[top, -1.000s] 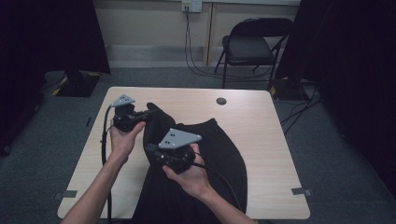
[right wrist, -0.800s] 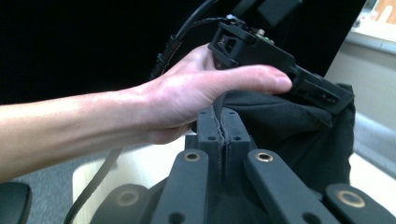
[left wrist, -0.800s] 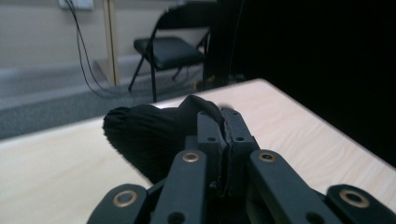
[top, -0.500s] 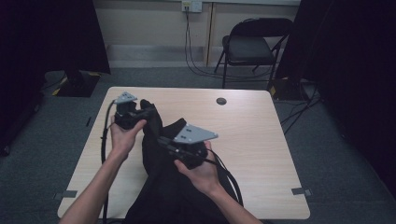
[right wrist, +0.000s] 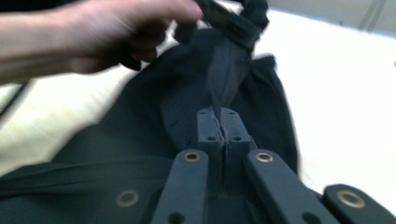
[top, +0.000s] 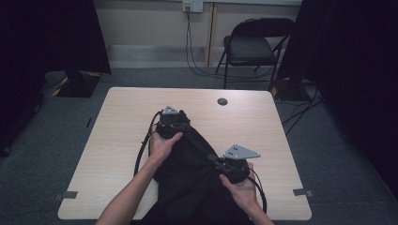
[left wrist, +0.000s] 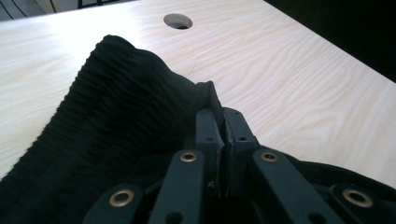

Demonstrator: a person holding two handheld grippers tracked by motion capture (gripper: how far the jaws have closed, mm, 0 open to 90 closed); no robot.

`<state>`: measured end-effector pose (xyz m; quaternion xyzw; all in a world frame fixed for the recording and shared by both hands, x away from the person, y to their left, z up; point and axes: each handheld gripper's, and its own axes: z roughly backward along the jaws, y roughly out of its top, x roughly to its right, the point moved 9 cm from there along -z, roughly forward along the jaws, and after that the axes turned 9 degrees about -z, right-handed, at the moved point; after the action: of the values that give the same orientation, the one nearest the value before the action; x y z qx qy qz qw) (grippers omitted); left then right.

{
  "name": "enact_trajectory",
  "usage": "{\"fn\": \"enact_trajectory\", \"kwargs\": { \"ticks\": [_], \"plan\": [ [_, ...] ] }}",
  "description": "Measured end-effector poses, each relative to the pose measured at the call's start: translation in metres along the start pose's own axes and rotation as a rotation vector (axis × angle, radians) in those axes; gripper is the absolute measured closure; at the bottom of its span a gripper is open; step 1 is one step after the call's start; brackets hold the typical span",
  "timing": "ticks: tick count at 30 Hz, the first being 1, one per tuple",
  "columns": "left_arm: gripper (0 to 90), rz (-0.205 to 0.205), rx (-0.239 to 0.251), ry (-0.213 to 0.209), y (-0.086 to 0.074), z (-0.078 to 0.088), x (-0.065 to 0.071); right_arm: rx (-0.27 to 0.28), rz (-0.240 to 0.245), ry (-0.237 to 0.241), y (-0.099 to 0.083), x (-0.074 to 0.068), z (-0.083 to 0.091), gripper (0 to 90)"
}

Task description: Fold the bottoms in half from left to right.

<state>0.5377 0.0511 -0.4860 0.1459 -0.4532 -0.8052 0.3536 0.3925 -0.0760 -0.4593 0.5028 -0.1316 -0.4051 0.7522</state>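
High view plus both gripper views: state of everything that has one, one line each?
left tongs: shut on black garment, pinching an edge beside its ribbed band
right tongs: shut on black garment, gripping a fold
black garment: on the table, pulled taut between the tongs, near end off the near edge
table: bare wood around the garment, cable hole open
folding chair: unfolded, unoccupied, behind the table

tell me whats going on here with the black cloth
A person at a wooden table is handling a black garment with a hand-held tool in each hand. The left tool is shut on the garment's ribbed edge, near the table's middle. The right tool is shut on another fold of it, closer to the person. The cloth between the two looks pulled into a taut ridge, and the rest lies on the table and runs off its near edge.
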Motion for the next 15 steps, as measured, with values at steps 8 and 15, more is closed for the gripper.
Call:
{"fn": "enact_trajectory", "kwargs": {
  "ticks": [8, 15],
  "plan": [
    [50.4, 0.049, -0.002, 0.002, -0.007, -0.018, -0.008, -0.130, -0.012, -0.102, -0.039, 0.051, -0.021, 88.8],
    [55.8, -0.119, -0.037, -0.037, -0.028, 0.042, 0.006, -0.187, 0.045, -0.217, -0.048, 0.078, -0.006, 69.4]
  ]
}}
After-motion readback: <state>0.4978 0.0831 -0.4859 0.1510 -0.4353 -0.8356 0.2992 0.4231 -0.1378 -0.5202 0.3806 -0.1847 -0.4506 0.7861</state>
